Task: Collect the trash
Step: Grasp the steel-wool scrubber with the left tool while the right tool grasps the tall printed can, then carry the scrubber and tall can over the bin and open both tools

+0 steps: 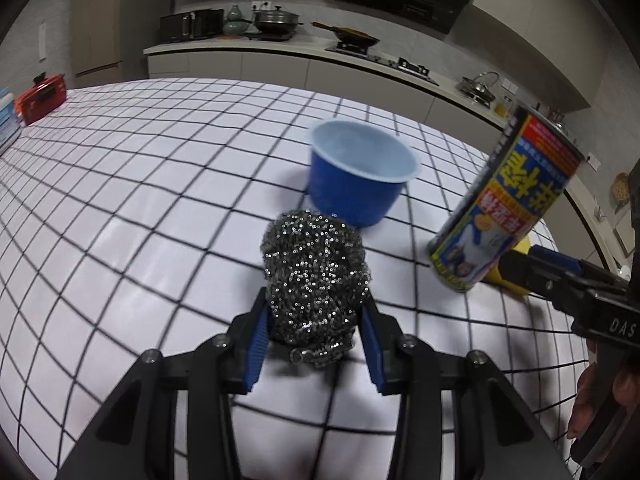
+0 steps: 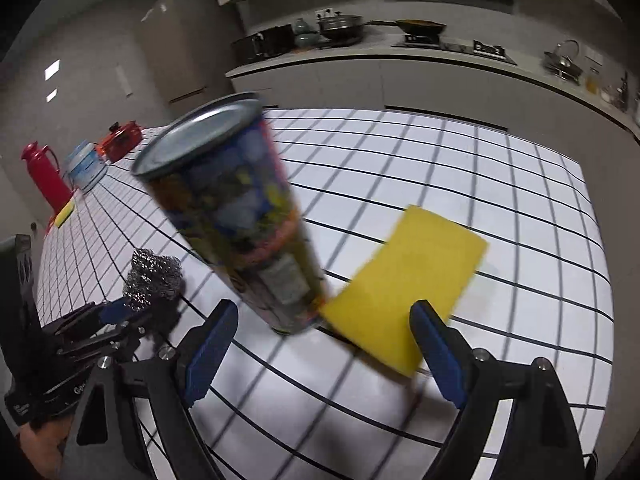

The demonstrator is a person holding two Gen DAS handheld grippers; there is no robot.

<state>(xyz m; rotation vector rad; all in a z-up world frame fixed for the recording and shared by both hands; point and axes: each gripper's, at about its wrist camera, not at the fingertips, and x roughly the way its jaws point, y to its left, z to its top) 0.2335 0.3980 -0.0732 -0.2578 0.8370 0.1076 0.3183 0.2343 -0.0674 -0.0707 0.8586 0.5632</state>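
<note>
Clamped in the left gripper (image 1: pixel 316 344), steel wool (image 1: pixel 316 272) is ready for binning, while the right gripper (image 2: pixel 320 344) gapes empty before the can (image 2: pixel 236 224) at 11 o'clock.

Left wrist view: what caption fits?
Left gripper clamps a steel wool scrubber near a blue cup on the checked tablecloth.

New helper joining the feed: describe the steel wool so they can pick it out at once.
Start at the checked tablecloth and find the blue cup. Just in front of it, the steel wool sits clamped in the left gripper. It is the only glittering grey wire ball there.
</note>
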